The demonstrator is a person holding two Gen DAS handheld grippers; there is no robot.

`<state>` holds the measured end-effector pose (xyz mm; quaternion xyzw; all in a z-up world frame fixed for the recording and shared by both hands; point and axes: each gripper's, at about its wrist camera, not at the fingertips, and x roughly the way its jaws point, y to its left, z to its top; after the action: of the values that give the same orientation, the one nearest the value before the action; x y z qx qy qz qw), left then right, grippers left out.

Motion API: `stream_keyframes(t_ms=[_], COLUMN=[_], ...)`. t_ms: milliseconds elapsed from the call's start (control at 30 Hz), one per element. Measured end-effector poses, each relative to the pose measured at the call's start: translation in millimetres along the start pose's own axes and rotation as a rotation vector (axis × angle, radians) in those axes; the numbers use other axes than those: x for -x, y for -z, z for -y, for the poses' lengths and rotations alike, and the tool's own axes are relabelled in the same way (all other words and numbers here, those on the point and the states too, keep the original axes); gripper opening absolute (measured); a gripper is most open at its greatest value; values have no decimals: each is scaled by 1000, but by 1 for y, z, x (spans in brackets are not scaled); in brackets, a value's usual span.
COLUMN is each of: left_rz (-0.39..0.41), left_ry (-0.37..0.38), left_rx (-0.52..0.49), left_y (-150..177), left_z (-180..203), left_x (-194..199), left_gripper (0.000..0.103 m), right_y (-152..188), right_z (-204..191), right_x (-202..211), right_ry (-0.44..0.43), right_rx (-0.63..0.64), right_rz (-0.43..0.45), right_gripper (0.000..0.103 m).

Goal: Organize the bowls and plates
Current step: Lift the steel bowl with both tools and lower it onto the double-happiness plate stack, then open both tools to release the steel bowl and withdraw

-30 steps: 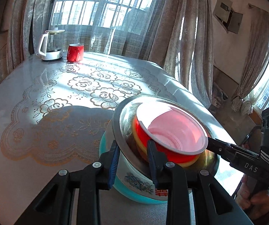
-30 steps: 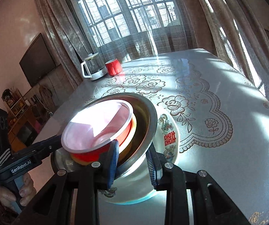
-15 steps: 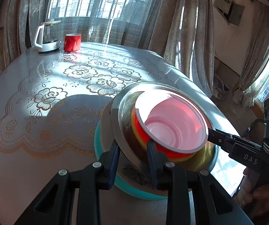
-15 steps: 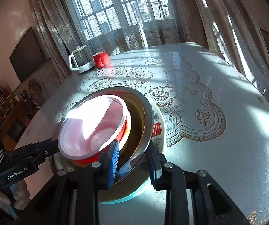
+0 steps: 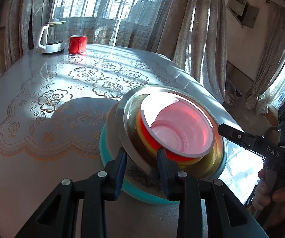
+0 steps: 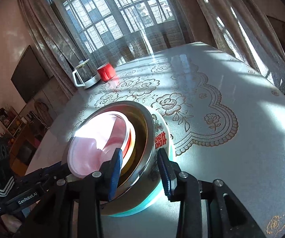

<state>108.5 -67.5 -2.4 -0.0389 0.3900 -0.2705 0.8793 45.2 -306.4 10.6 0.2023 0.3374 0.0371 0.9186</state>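
A stack of dishes is held between both grippers above the table. A red bowl [image 5: 180, 129] with a pale pink inside sits in a yellow bowl [image 5: 192, 161], inside a steel basin [image 5: 130, 146], over a white plate with a teal rim [image 5: 142, 192]. My left gripper [image 5: 141, 169] is shut on the near rim of the basin and plate. My right gripper [image 6: 140, 170] is shut on the opposite rim, where the red bowl [image 6: 94, 146], the basin [image 6: 148, 132] and the plate [image 6: 162, 138] show. The stack is tilted.
A glass kettle [image 5: 52, 37] and a red mug [image 5: 78, 44] stand at the table's far end by the window; they also show in the right wrist view as kettle [image 6: 84, 75] and mug [image 6: 105, 73]. A lace-patterned cloth [image 5: 63, 99] covers the table.
The stack has tilted more and shifted a little towards the left gripper's side. Both grippers keep their hold on the rim.
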Motion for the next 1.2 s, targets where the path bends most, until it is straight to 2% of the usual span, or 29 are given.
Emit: stream_keyframes(t_ms=[133, 200, 433, 533, 600, 1200], left_rz=[3, 2, 0, 0, 0, 4], left_ry=[-7, -10, -11, -11, -12, -16], left_rx=[-6, -12, -19, -21, -21, -24], left_y=[0, 0, 0, 0, 0, 1], left_z=[1, 2, 1, 1, 2, 3], left_x=[1, 2, 1, 1, 2, 4], left_gripper=[33, 33, 34, 35, 35, 35], right_y=[2, 5, 9, 10, 10, 13], right_z=[18, 25, 36, 35, 33, 31], right_x=[-9, -15, -28, -29, -29, -27], right_ry=[-5, -43, -155, -166, -177, -163], right_rx=[-106, -153, -245, -246, -243, -235], right_rz=[-35, -51, -96, -101, -101, -100], right_gripper=[40, 45, 46, 46, 41, 40])
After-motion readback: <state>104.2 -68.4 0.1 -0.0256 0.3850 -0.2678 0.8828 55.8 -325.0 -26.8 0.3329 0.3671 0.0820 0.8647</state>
